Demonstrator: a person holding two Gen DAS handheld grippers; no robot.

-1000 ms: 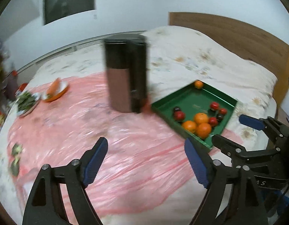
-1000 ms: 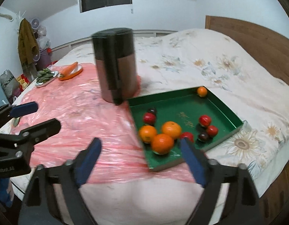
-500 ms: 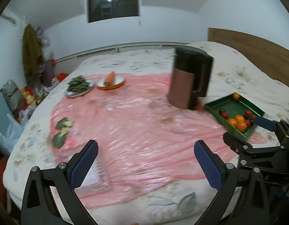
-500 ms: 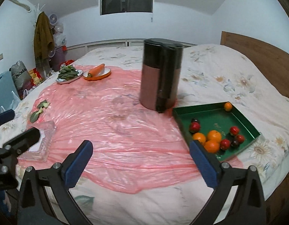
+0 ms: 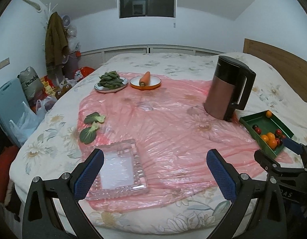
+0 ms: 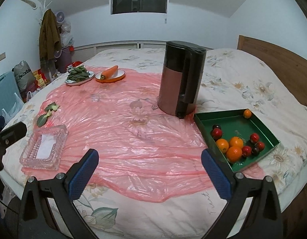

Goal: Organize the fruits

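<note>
Left wrist view: the left gripper [image 5: 154, 171], jaws wide and empty, hangs over the bed's near edge above one clear glass tray [image 5: 118, 171]. Two loose leaves [image 5: 90, 126], two plates.

Right wrist view: the right gripper [image 6: 149, 169], jaws wide, empty. Near the bed's right edge the green tray [image 6: 262, 128] shows four oranges [image 6: 234, 146] and six dark-red fruits [image 6: 217, 132], half hidden in the other view; one kettle [image 6: 181, 83].

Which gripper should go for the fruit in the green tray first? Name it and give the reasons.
Right. The right gripper is open with the green tray and its oranges just off its right finger. The left gripper, also open, faces the glass dish, with the tray far off to its right.
</note>
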